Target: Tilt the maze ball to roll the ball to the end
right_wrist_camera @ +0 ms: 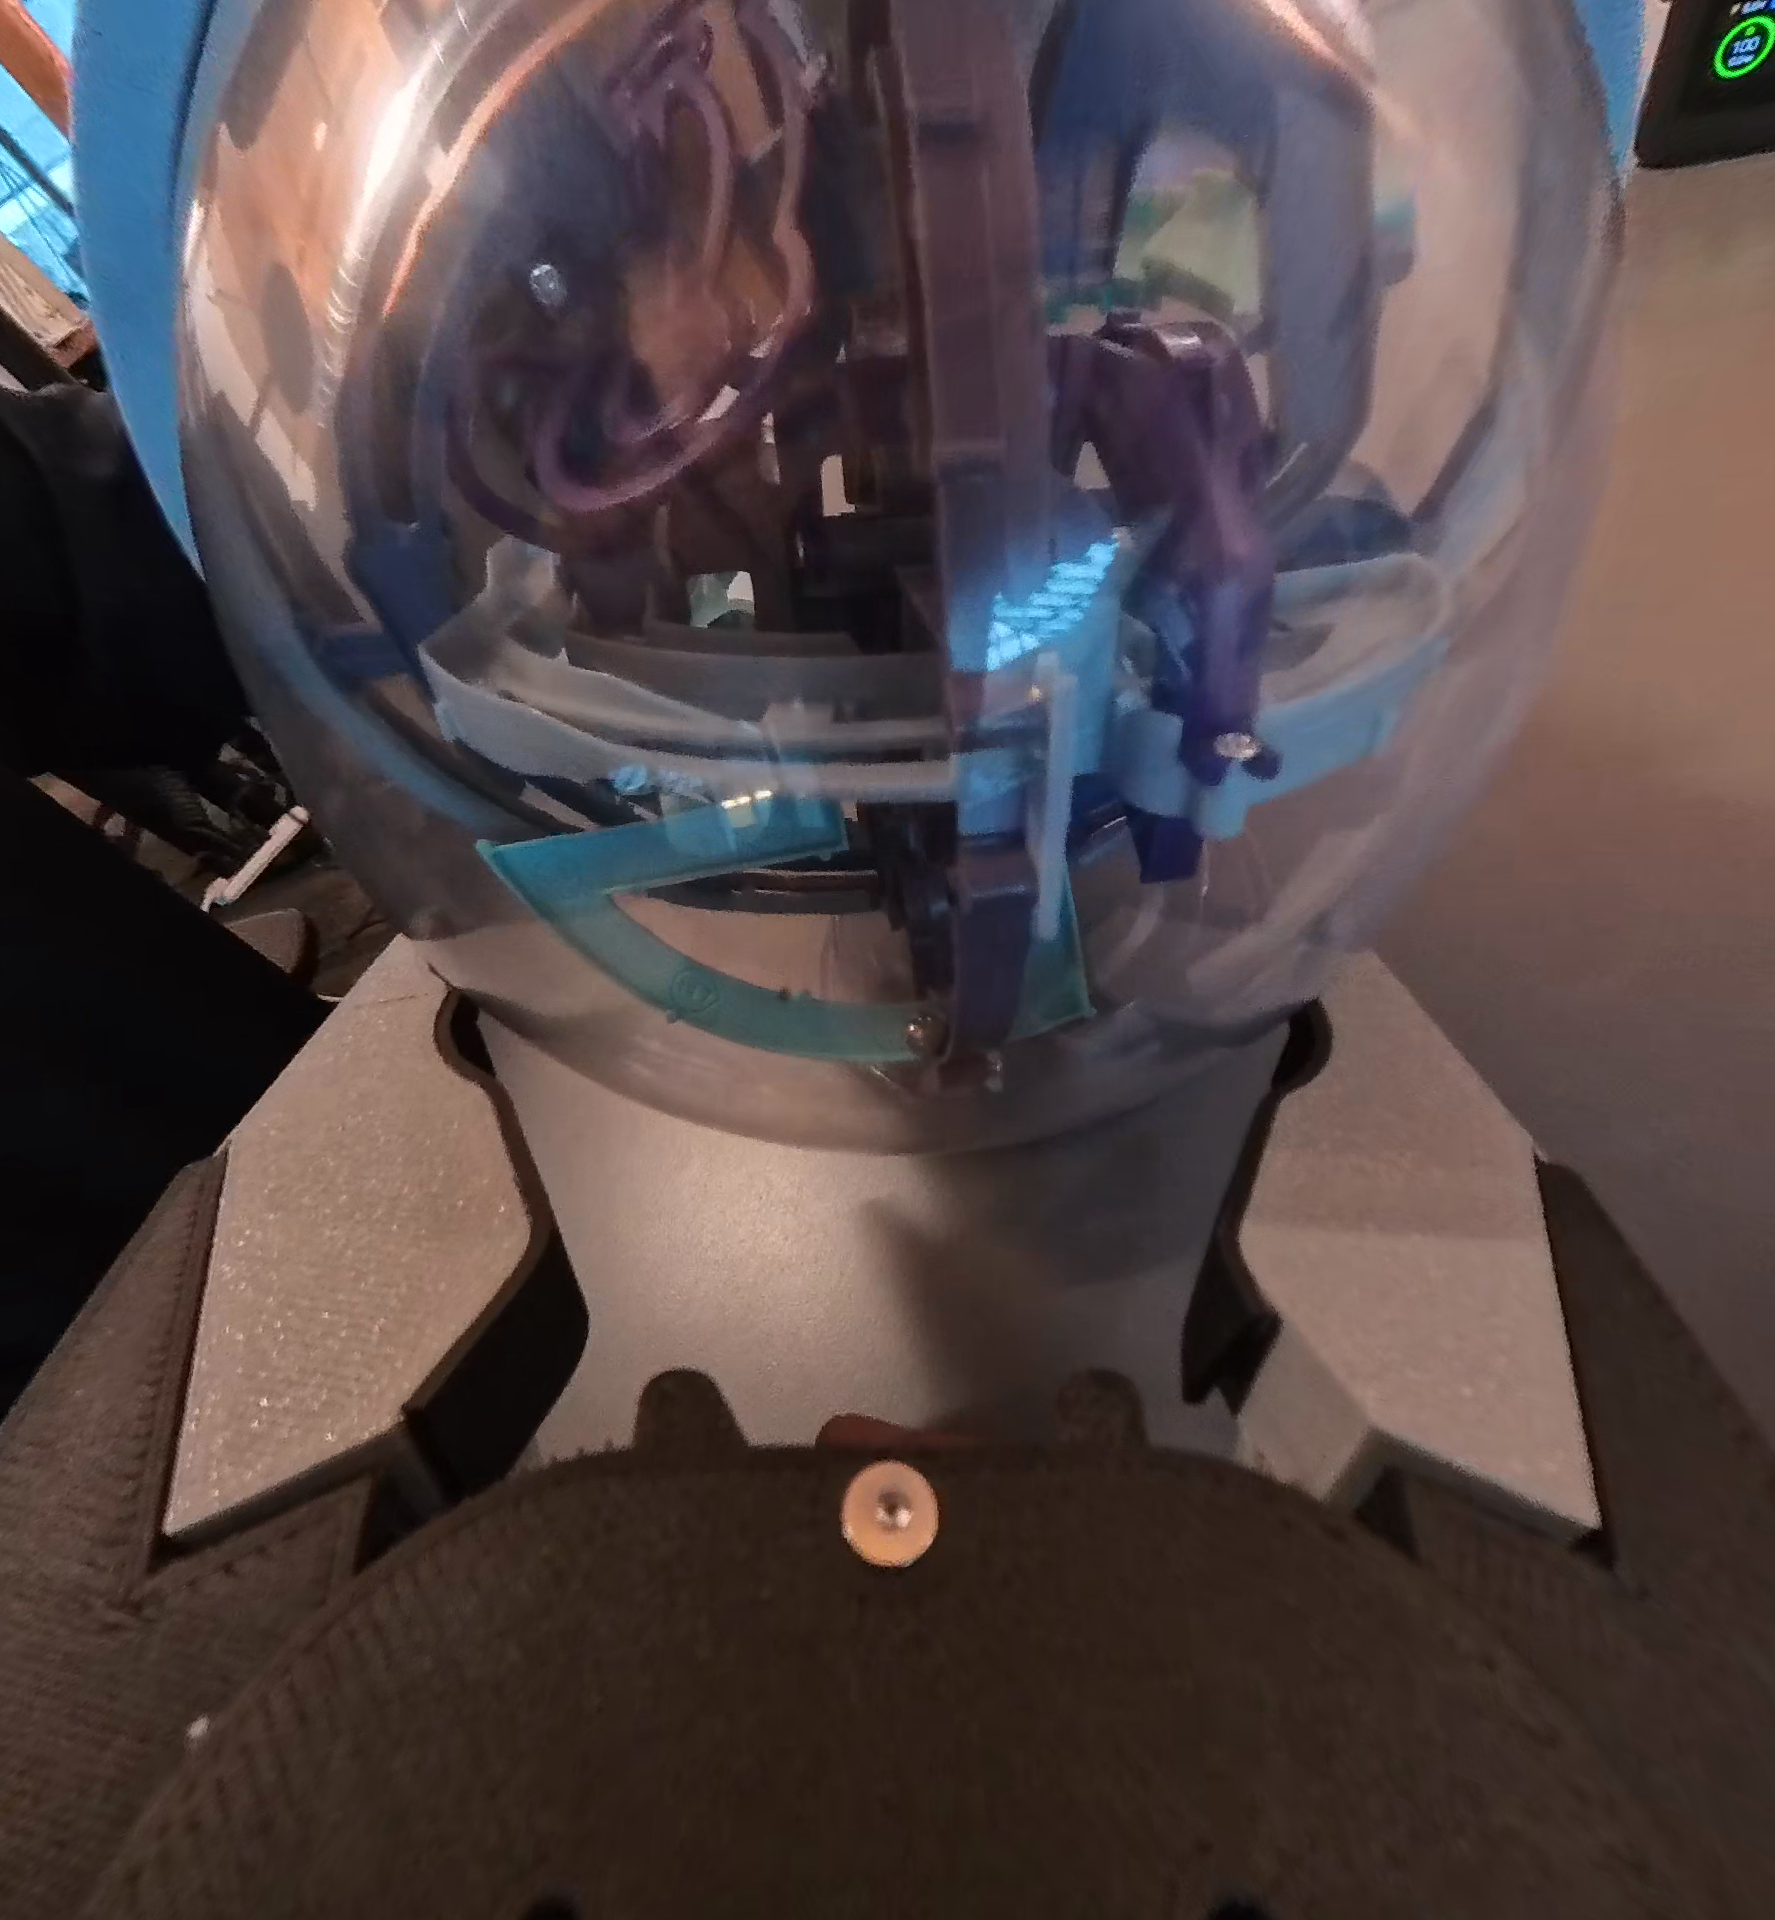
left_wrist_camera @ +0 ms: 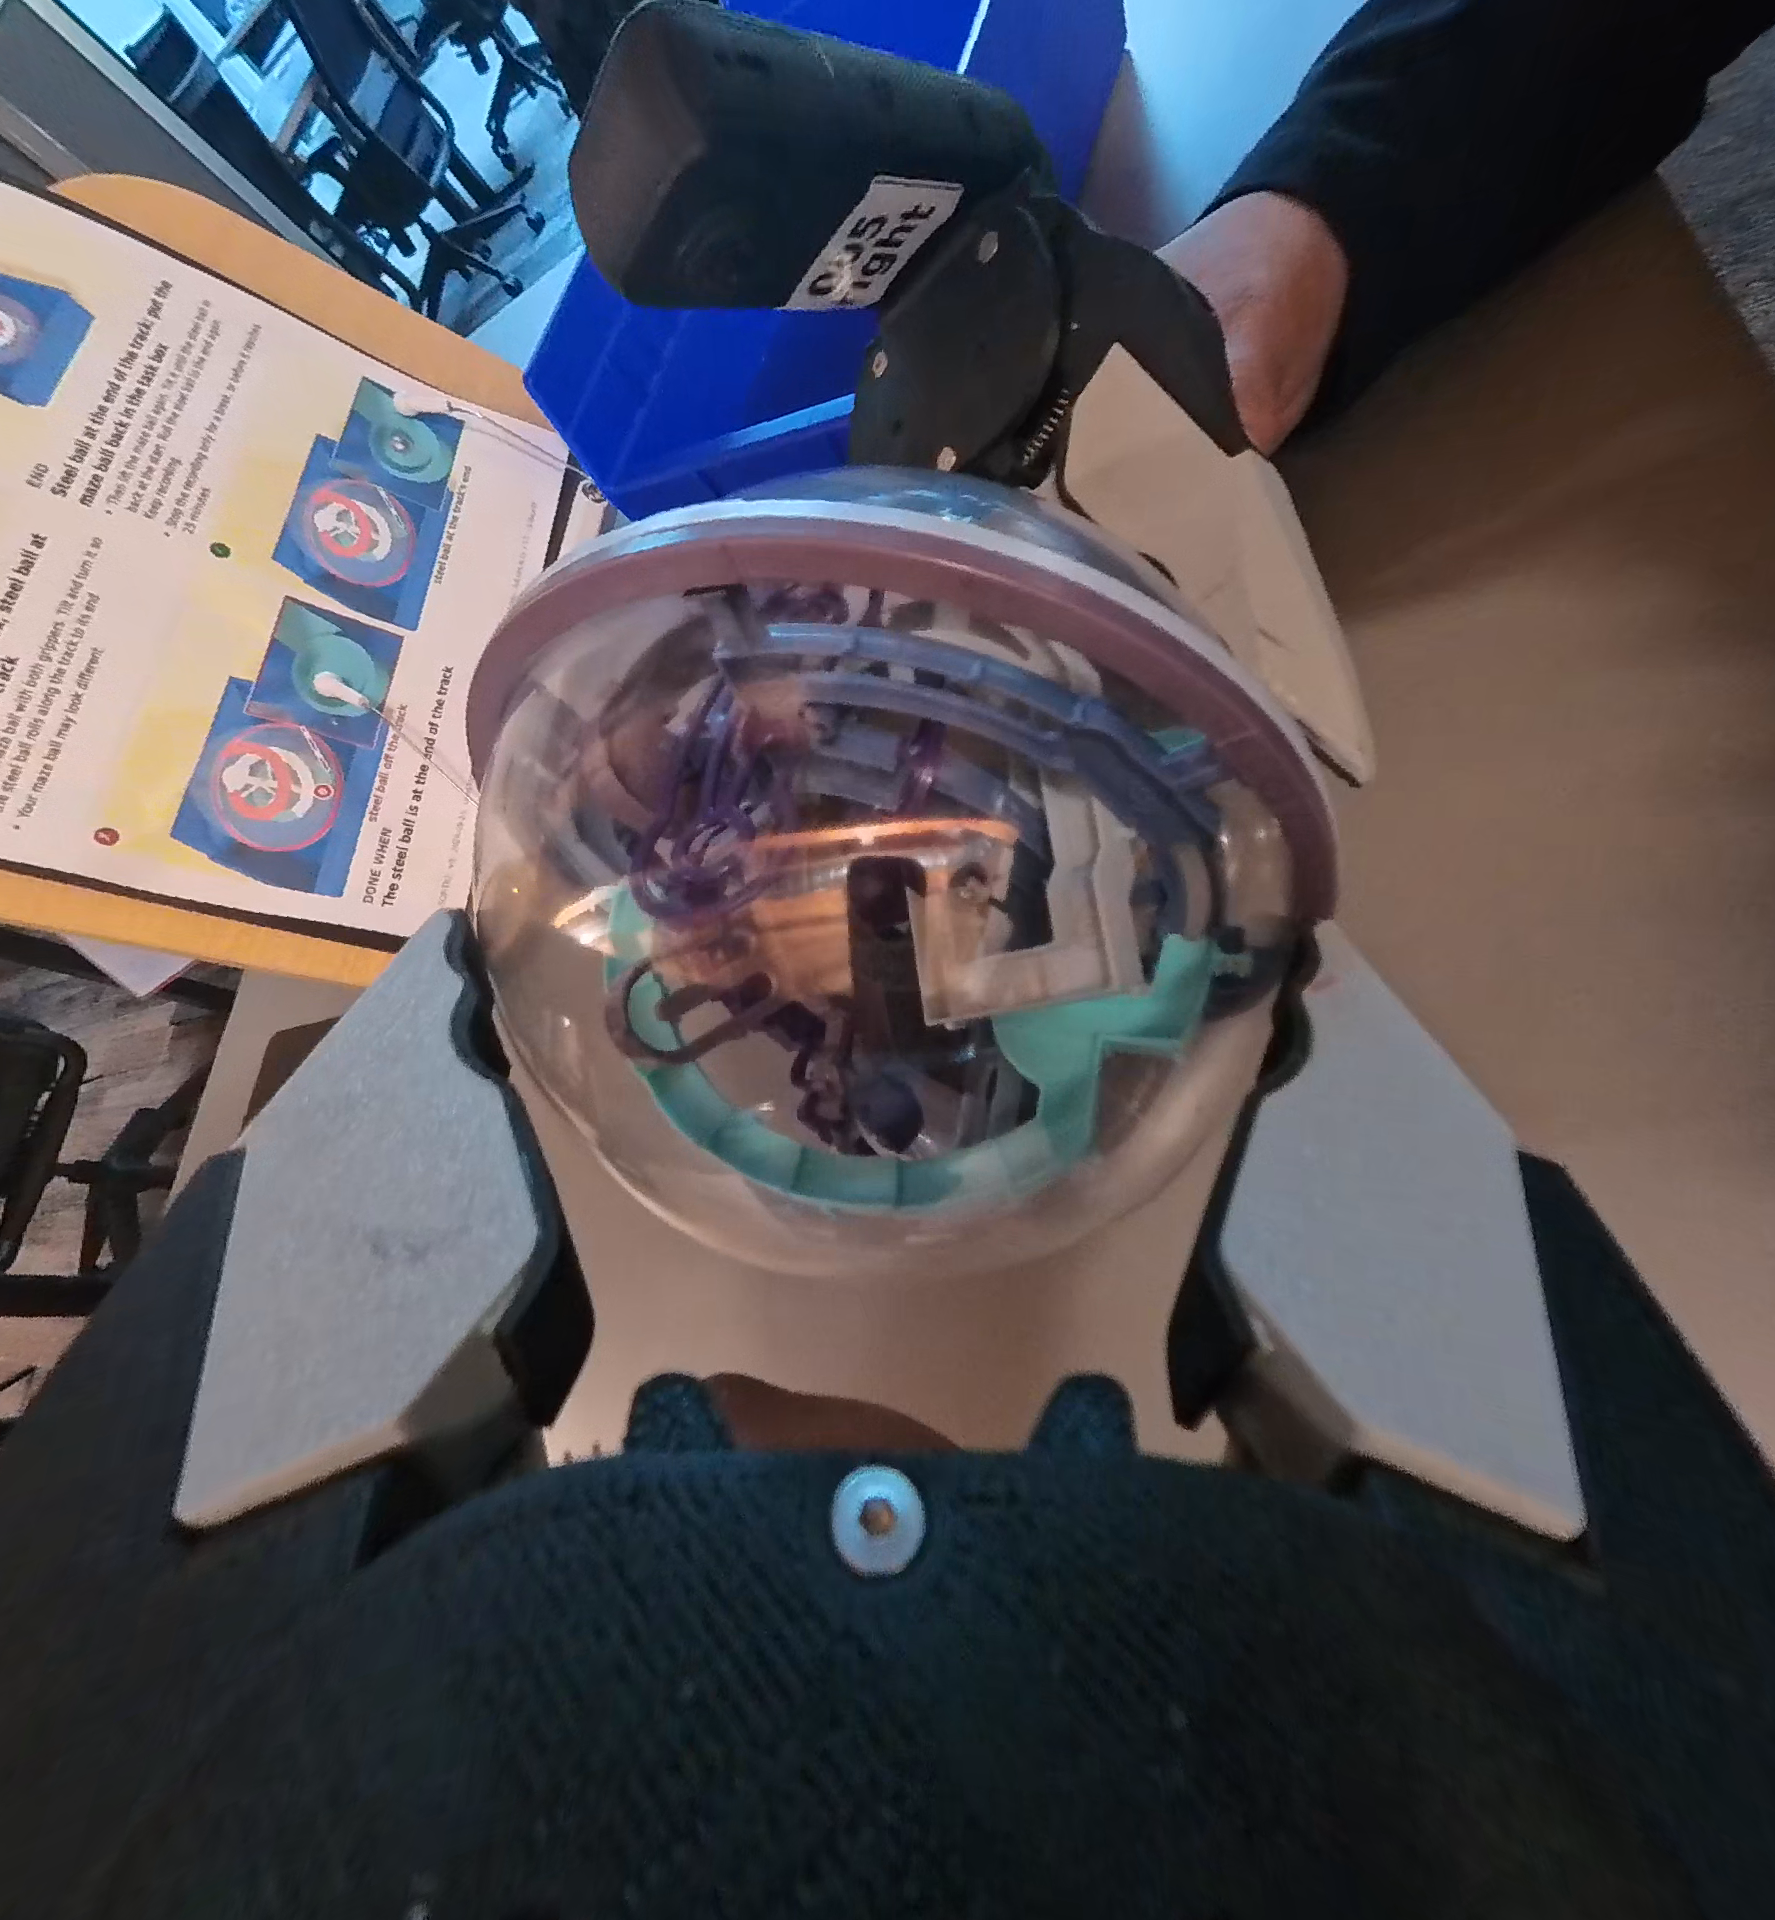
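I see both jaws clamped on the maze ball (left_wrist_camera: 898,883). Only my right view catches the steel ball (right_wrist_camera: 922,1031) on the teal track (right_wrist_camera: 758,1013); the left shows a blue bin (left_wrist_camera: 675,364).

The maze ball (left_wrist_camera: 898,883) hangs above the tabletop (left_wrist_camera: 1548,831), clamped from opposite sides: the left gripper (left_wrist_camera: 883,997) takes its near half, one finger on each flank, and the right gripper (left_wrist_camera: 976,416) meets its far side. A steel ball (right_wrist_camera: 922,1031) sits low inside the maze ball, on a curved track near the bottom. Behind and left of the maze ball, an instruction sheet (left_wrist_camera: 187,582) lies at the tabletop's left edge. A bin (left_wrist_camera: 696,405) stands behind the sheet, towards the far edge. A screen (right_wrist_camera: 1756,73) stands at the far right corner in the right wrist view.
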Action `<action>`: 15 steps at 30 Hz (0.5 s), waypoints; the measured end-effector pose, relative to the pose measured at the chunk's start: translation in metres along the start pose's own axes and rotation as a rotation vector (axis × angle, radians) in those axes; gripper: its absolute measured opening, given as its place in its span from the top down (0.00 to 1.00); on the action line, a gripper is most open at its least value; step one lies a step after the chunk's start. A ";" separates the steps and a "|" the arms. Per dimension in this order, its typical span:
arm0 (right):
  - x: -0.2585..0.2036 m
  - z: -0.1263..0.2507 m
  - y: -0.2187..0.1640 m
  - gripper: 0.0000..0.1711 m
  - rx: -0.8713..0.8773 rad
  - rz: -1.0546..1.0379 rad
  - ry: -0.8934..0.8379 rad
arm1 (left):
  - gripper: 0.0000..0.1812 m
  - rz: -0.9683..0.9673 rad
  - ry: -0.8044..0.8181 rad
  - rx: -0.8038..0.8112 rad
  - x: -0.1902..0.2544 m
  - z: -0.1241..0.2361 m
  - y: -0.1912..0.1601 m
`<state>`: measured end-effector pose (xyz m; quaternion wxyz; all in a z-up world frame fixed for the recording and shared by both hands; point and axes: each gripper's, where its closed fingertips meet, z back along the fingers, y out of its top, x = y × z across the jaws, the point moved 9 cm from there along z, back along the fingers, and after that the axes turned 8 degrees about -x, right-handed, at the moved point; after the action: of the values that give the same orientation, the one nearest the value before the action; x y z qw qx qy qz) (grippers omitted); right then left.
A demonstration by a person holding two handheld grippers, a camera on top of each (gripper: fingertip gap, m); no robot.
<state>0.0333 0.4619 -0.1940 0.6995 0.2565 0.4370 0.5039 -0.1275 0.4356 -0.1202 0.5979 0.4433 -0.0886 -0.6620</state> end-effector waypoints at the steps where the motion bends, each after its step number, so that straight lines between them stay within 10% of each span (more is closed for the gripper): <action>1: 0.000 0.000 0.000 0.13 0.001 0.001 -0.004 | 0.20 0.000 0.002 -0.001 0.000 0.000 0.000; 15: -0.004 0.004 0.004 0.16 -0.013 0.129 -0.105 | 0.20 0.031 0.071 0.009 0.008 0.005 -0.006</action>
<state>0.0350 0.4602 -0.1876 0.6892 0.3059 0.3789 0.5366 -0.1344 0.4276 -0.1248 0.6087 0.4677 -0.0772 -0.6362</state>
